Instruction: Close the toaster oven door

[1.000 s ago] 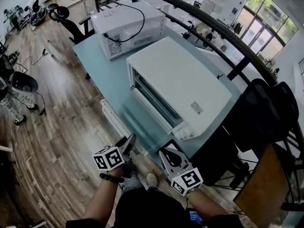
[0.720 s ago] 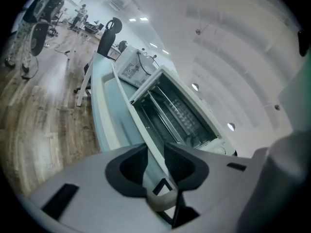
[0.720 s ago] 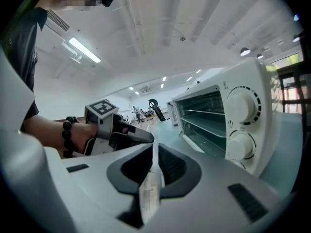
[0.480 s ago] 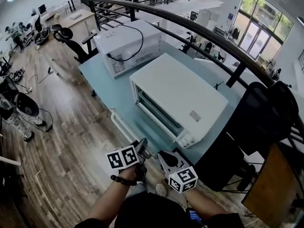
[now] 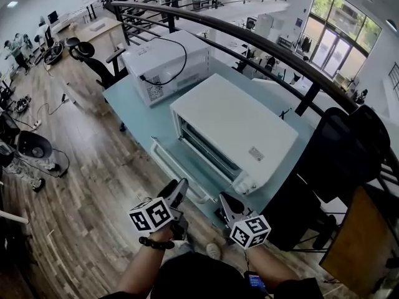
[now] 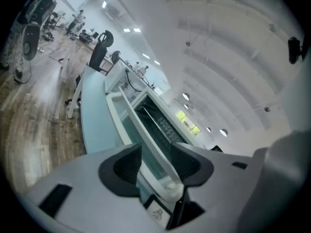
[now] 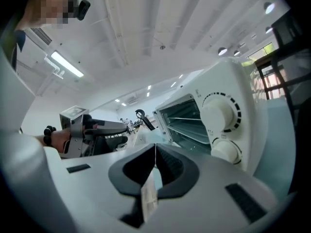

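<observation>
A white toaster oven (image 5: 237,129) stands on the light blue table (image 5: 134,101), with its glass door (image 5: 187,167) folded down flat toward me. In the left gripper view the door's white handle bar (image 6: 146,140) runs between the jaws of my left gripper (image 6: 155,166). Those jaws are opening and the pads stand off the bar. In the head view this gripper (image 5: 179,189) sits at the handle's near end. My right gripper (image 5: 224,199) hovers by the door's near right corner, its jaws (image 7: 155,161) shut with the tips touching. The oven's knobs (image 7: 221,115) show just beyond it.
A second white appliance (image 5: 165,58) with a black cable stands at the table's far end. A dark railing (image 5: 268,48) curves behind the table. A black chair (image 5: 349,148) is at the right and an office chair (image 5: 87,33) at the far left. Wooden floor (image 5: 75,185) lies to the left.
Both grippers have come closer to the open door, the left one reaching the handle's near end. The door has stayed folded down.
</observation>
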Demonstrator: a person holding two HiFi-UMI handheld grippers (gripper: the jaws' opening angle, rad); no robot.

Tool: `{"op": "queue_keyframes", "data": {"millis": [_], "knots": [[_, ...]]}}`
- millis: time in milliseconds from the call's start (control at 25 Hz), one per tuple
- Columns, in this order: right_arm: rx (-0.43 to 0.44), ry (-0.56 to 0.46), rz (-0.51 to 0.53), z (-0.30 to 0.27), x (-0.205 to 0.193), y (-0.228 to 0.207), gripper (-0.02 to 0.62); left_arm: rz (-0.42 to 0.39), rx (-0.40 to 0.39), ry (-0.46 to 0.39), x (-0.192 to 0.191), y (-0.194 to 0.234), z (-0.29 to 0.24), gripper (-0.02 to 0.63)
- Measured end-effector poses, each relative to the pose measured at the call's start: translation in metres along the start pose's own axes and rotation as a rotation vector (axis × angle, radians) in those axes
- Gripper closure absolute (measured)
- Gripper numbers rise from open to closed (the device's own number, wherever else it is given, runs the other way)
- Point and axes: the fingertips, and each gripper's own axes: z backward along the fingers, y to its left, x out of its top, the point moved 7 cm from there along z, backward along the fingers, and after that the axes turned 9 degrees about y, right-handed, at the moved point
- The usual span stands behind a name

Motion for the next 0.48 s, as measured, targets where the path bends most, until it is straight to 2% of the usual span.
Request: {"op": "queue_keyframes", "data": {"millis": [80, 200, 280, 400, 440, 480], "knots": [[-0.013, -0.010, 0.001, 0.001, 0.003, -0.002, 0.595, 0.013, 0.013, -0.070, 0.006, 0.017, 0.002, 0.387], [-0.030, -0.016, 0.001, 0.003, 0.006, -0.005, 0.595, 0.134, -0.041, -0.089, 0.001, 0.041, -0.009, 0.334], [-0.043, -0.024, -0.002, 0.005, 0.009, -0.007, 0.595, 0.240, -0.140, -0.073, -0.008, 0.047, -0.021, 0.324], [-0.062, -0.039, -0.003, 0.007, 0.013, -0.010, 0.595, 0.388, -0.375, -0.067, -0.014, 0.037, -0.038, 0.325], [-0.067, -0.042, -0.001, 0.007, 0.014, -0.011, 0.597, 0.418, -0.450, -0.068, -0.014, 0.030, -0.044, 0.328], [-0.071, -0.044, 0.000, 0.006, 0.016, -0.012, 0.597, 0.426, -0.492, -0.060, -0.012, 0.025, -0.049, 0.356]]}}
